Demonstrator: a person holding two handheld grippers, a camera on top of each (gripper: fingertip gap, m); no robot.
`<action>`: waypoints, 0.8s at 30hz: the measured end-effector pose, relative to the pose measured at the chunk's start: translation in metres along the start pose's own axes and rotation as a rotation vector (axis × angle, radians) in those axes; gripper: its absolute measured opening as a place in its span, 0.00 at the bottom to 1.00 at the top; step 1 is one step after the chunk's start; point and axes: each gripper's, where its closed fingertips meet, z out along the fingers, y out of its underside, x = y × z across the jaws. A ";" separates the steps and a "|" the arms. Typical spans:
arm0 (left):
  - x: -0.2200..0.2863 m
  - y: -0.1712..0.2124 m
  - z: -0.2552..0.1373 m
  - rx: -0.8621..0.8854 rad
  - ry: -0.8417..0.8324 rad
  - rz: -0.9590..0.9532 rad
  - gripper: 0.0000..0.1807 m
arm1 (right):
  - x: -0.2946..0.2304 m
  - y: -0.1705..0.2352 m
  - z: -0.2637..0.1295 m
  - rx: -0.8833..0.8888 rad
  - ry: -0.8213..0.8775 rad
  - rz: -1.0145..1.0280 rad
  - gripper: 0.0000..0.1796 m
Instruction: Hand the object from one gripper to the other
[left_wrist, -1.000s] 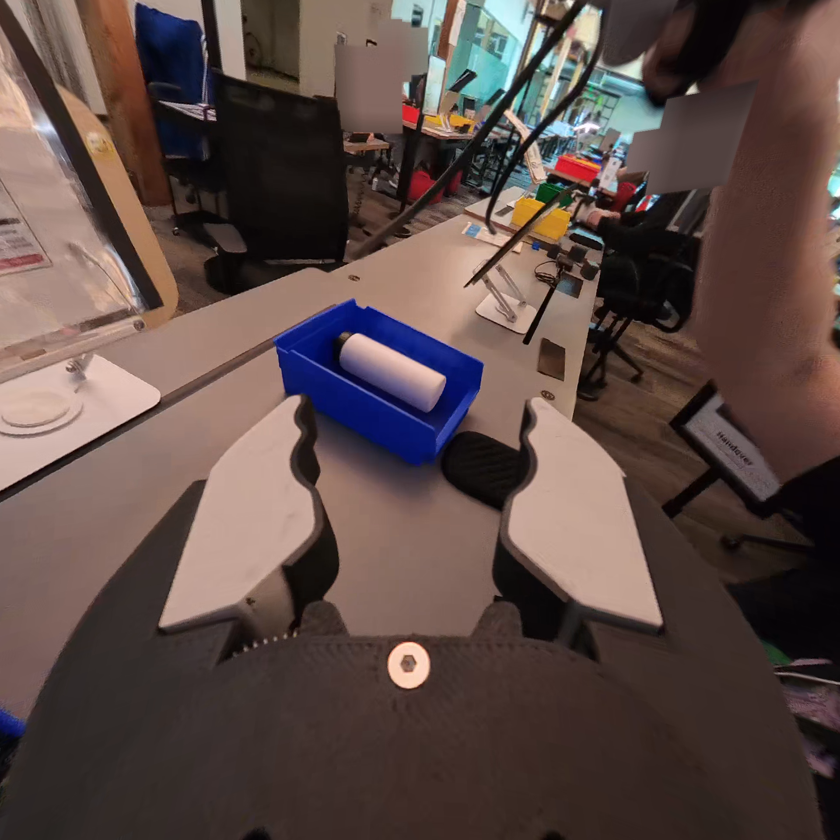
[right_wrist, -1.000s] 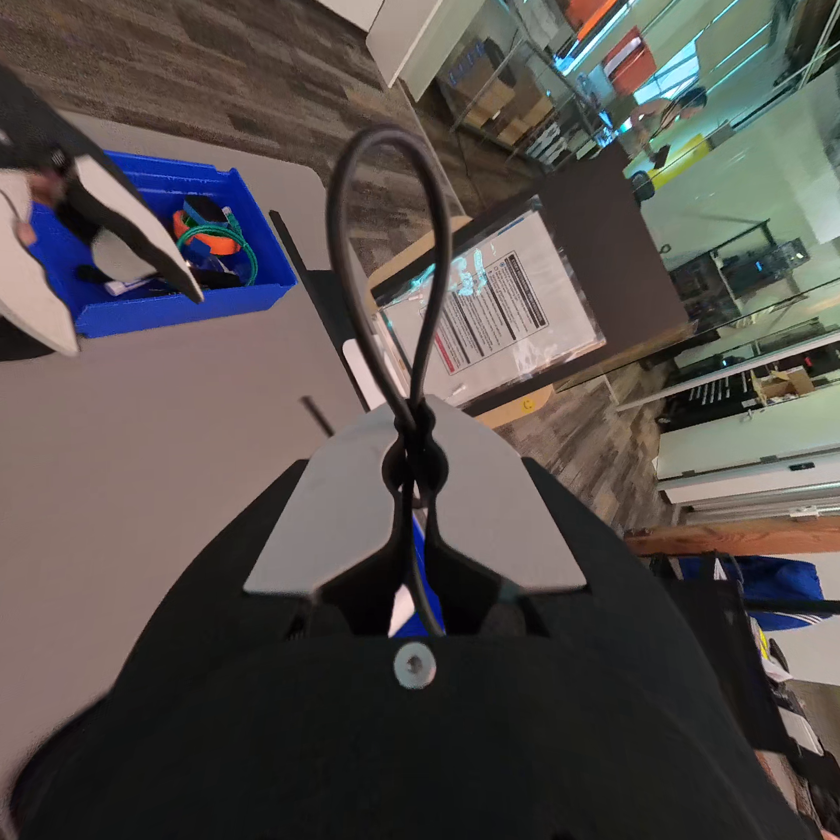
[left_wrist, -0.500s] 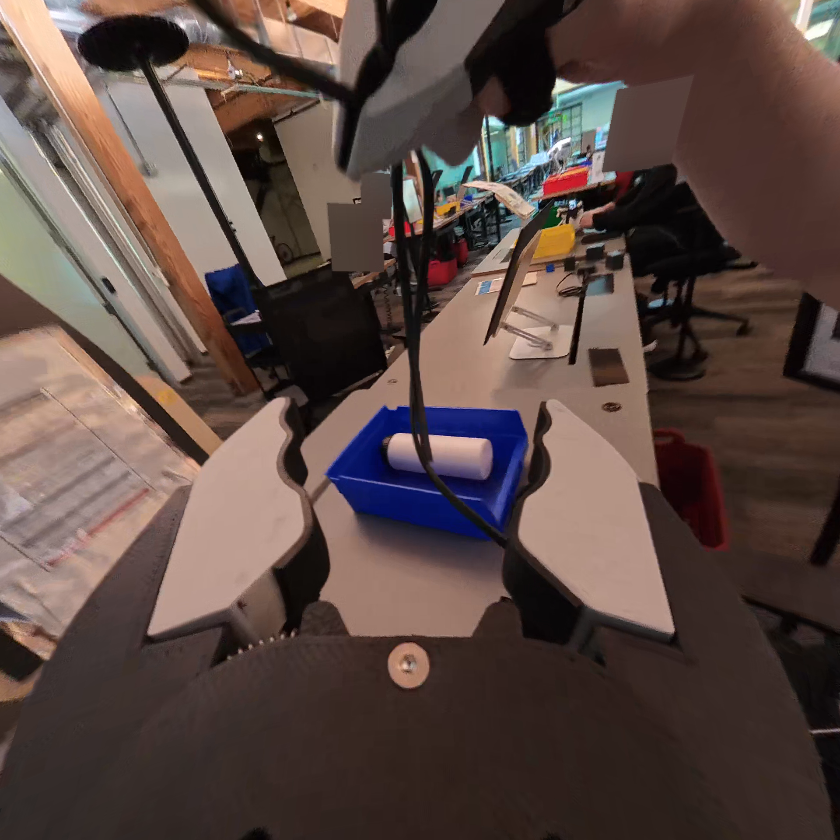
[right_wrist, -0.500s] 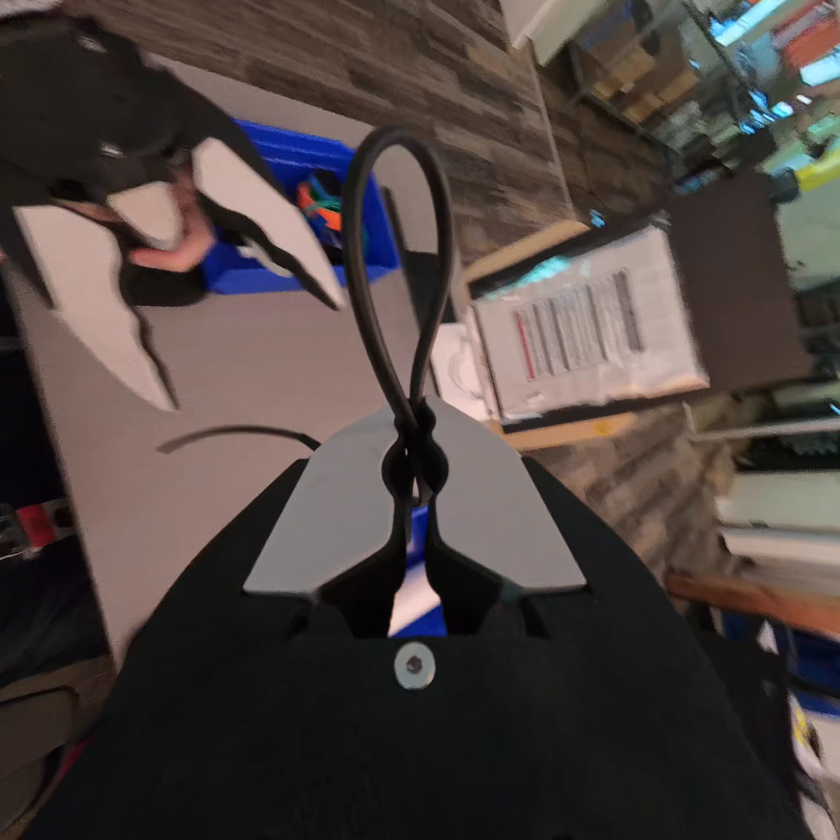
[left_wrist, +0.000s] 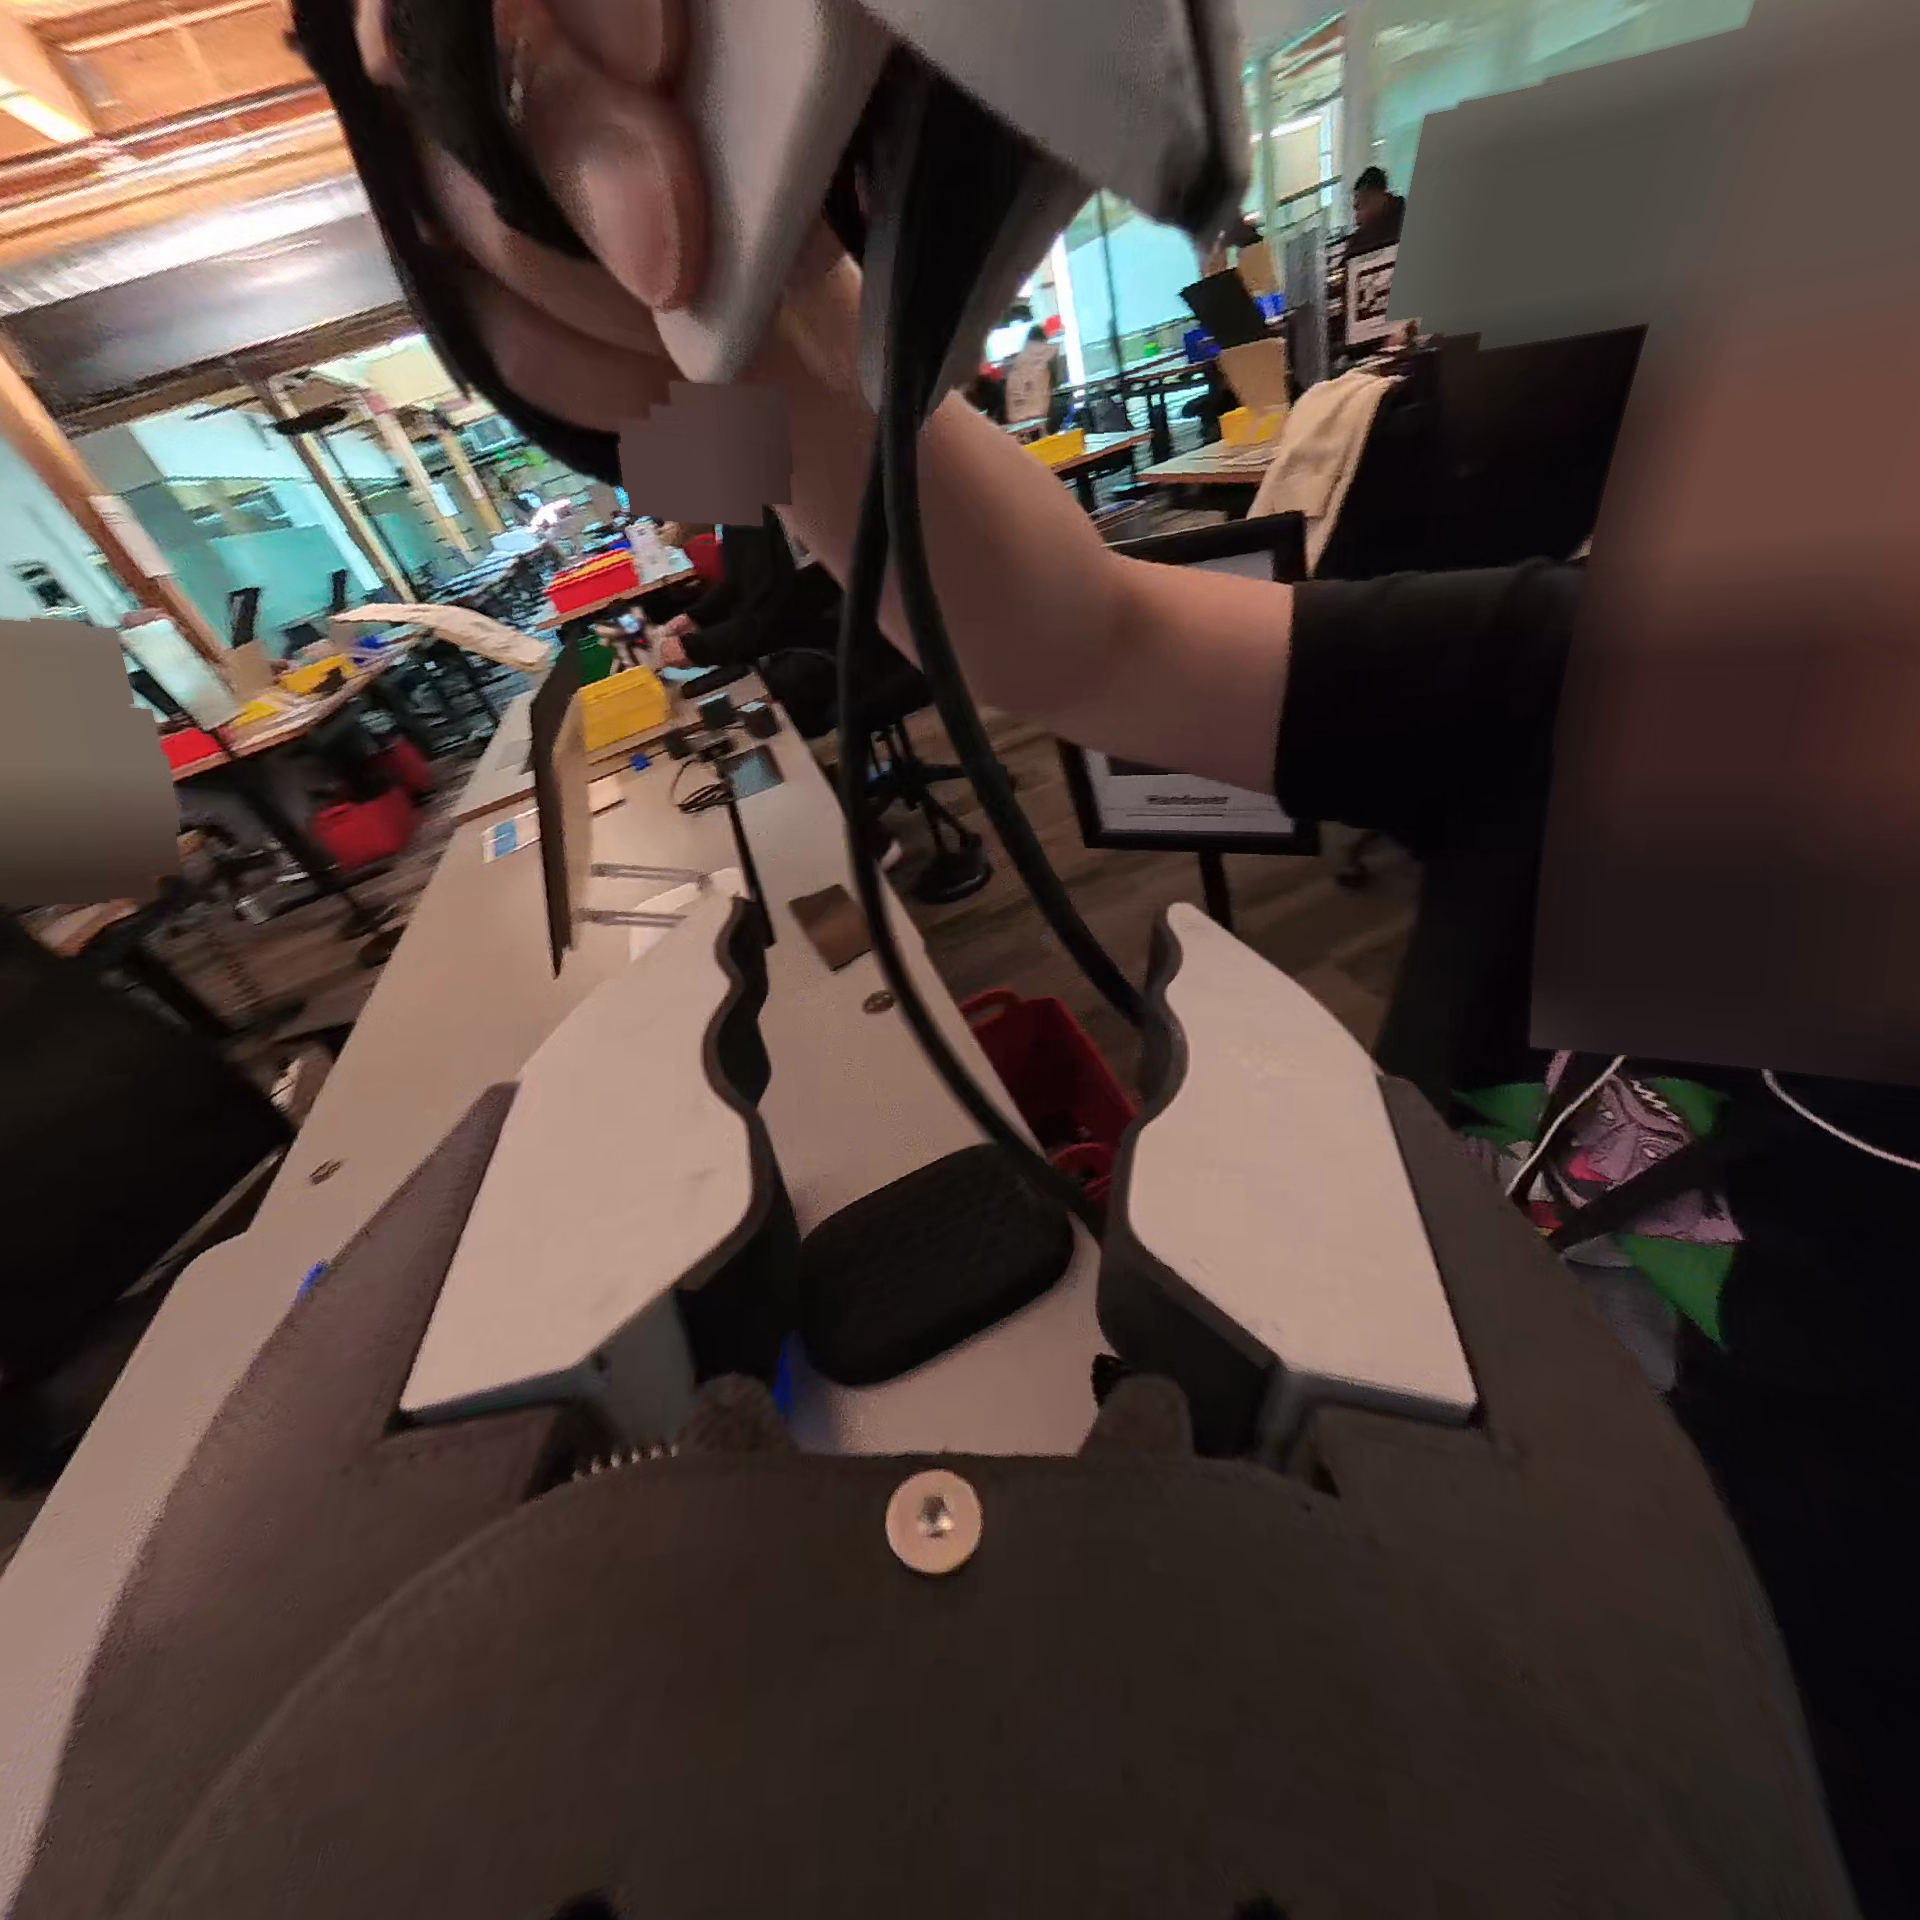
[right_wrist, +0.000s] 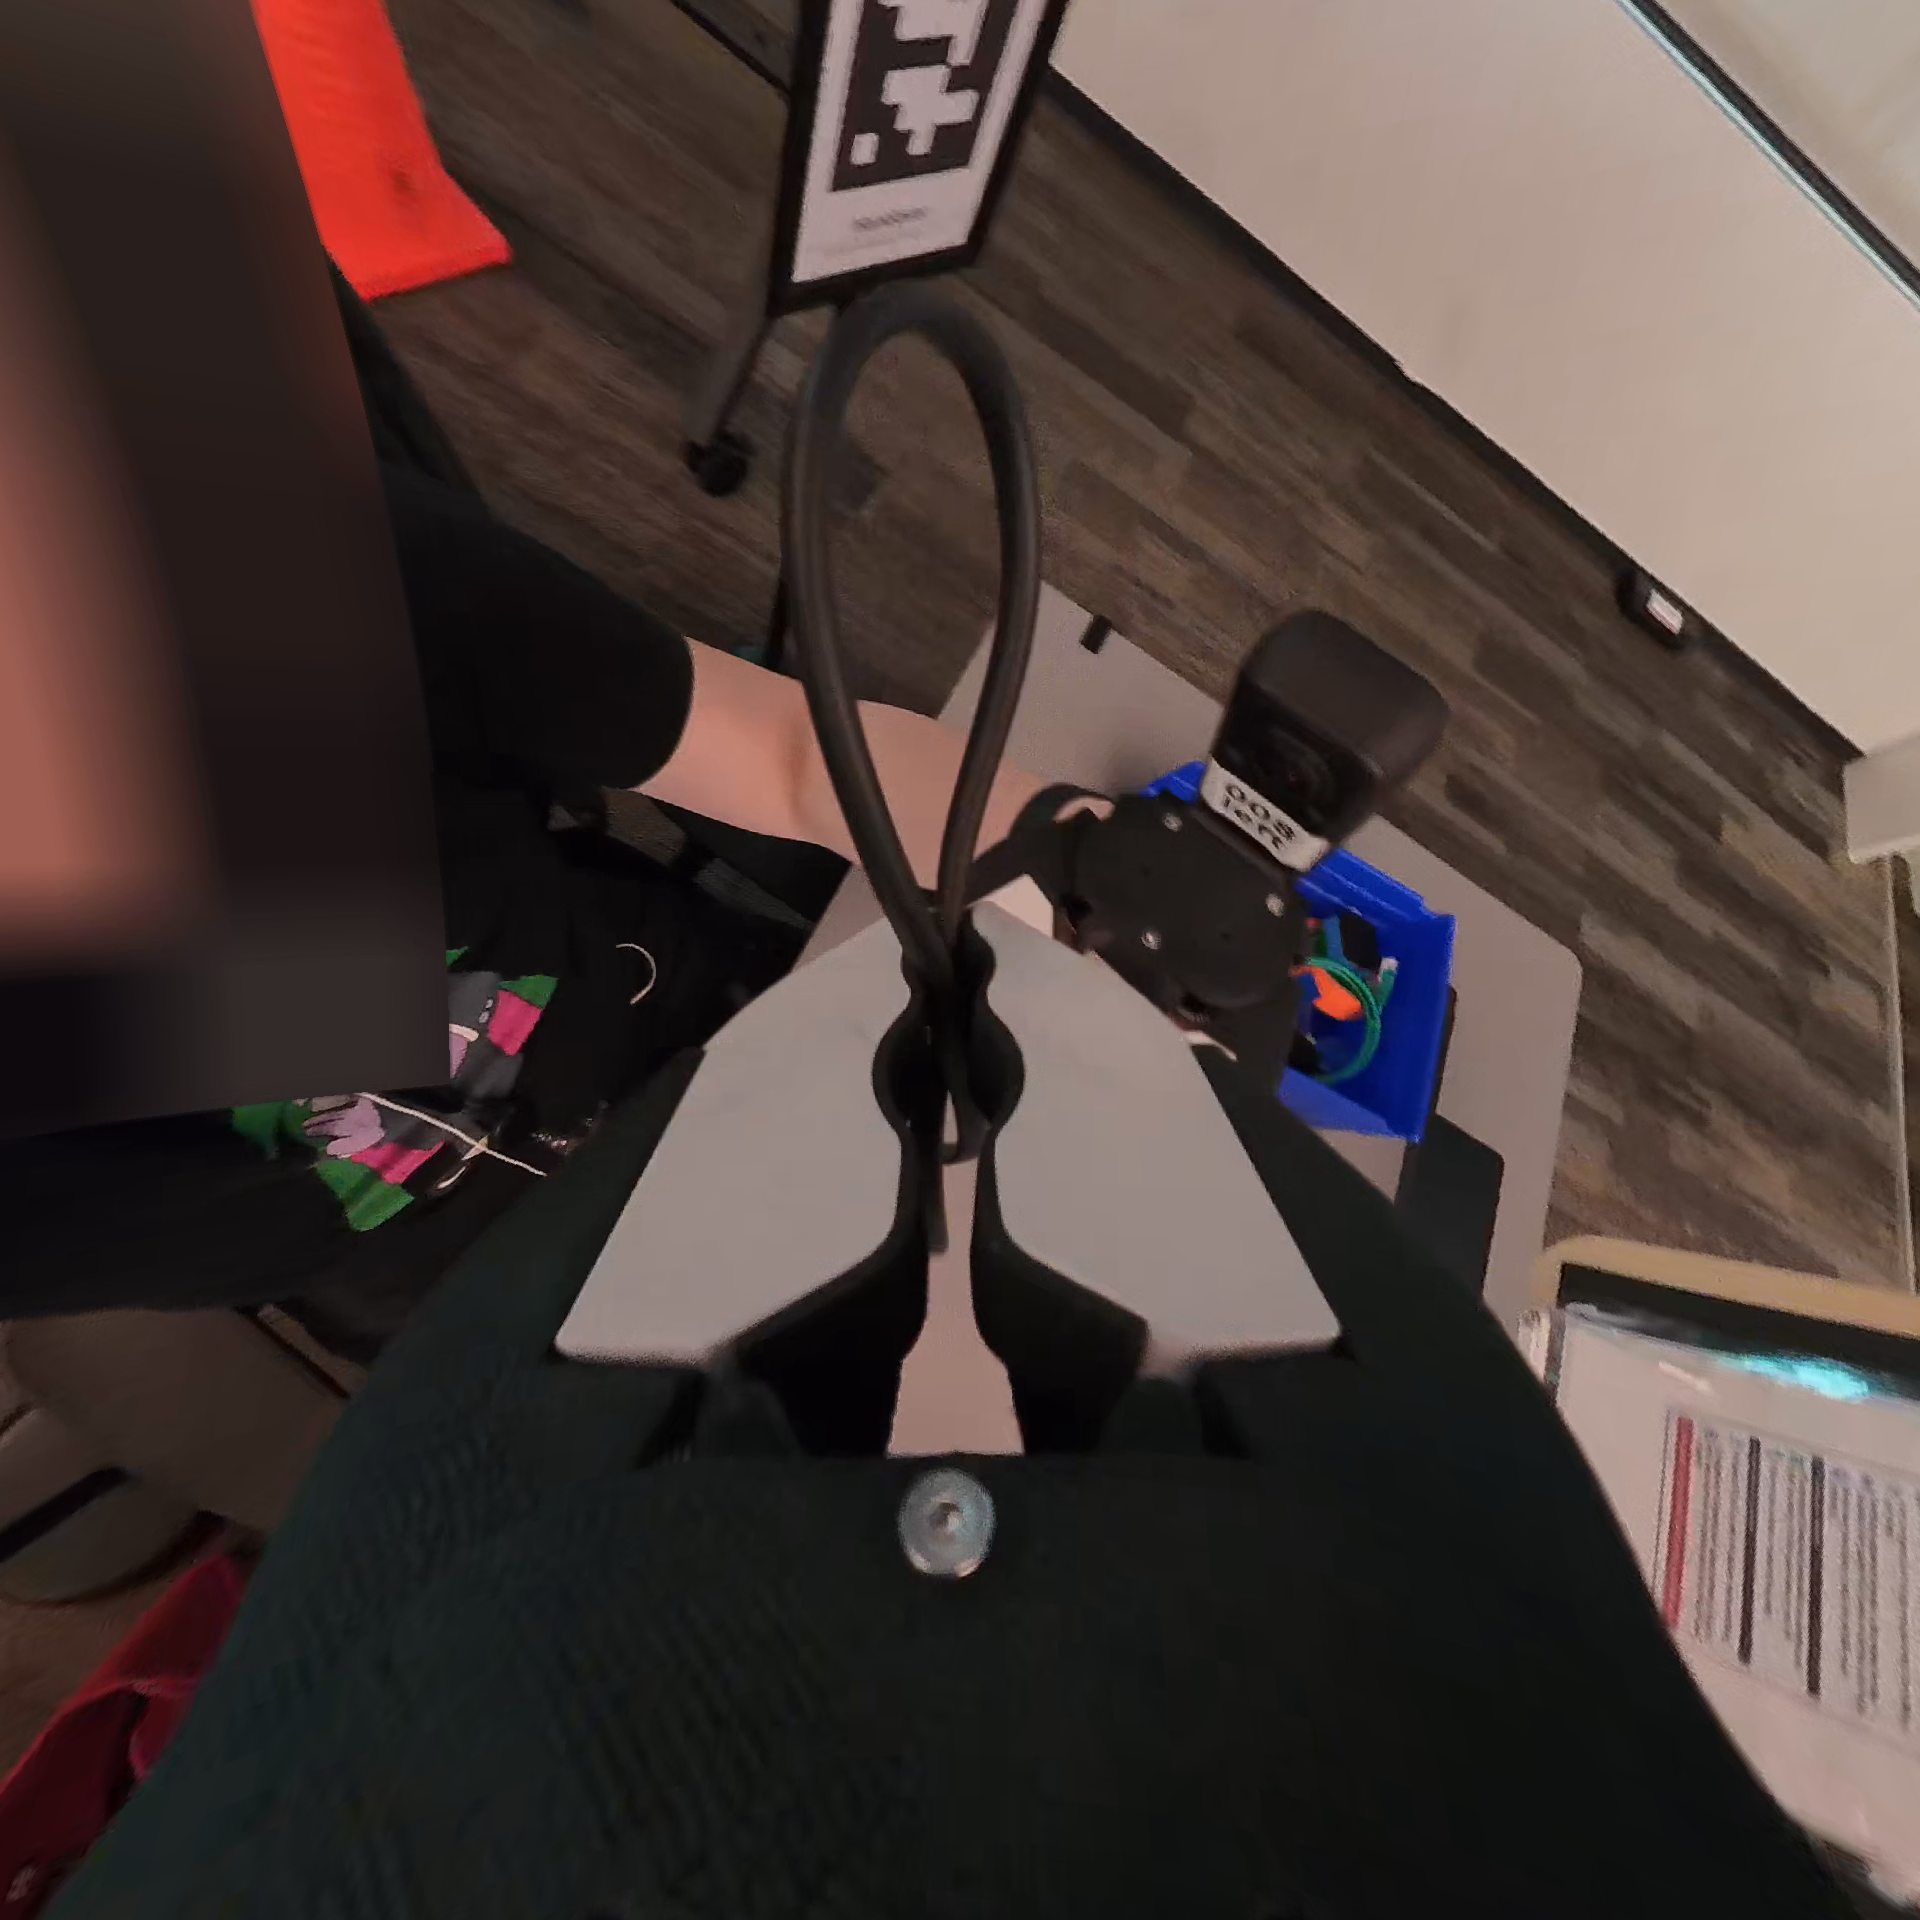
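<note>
A black cable (right_wrist: 912, 644) is pinched in my right claw (right_wrist: 943, 971), folded so a loop sticks out past the tips, and that claw is shut tight on it. In my left view, its 2 strands hang down from the right claw (left_wrist: 935, 156) above and pass between the fingers of my left claw (left_wrist: 956, 966), which is wide open and holds nothing. To take it well, I judge I should centre both strands in the notches, close fully, and only then let the right claw release. Below sits a grey table (left_wrist: 665, 987) with a black pad (left_wrist: 935, 1257).
</note>
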 end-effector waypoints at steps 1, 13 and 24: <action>0.002 -0.001 0.004 0.004 0.027 -0.003 0.39 | -0.005 -0.002 0.000 0.009 -0.020 -0.018 0.02; 0.009 0.005 0.018 0.020 0.105 0.025 0.03 | -0.025 -0.007 -0.007 0.030 -0.074 -0.087 0.02; -0.068 0.013 -0.031 -0.202 -0.377 0.057 0.02 | -0.018 0.047 -0.035 0.028 0.055 -0.039 0.24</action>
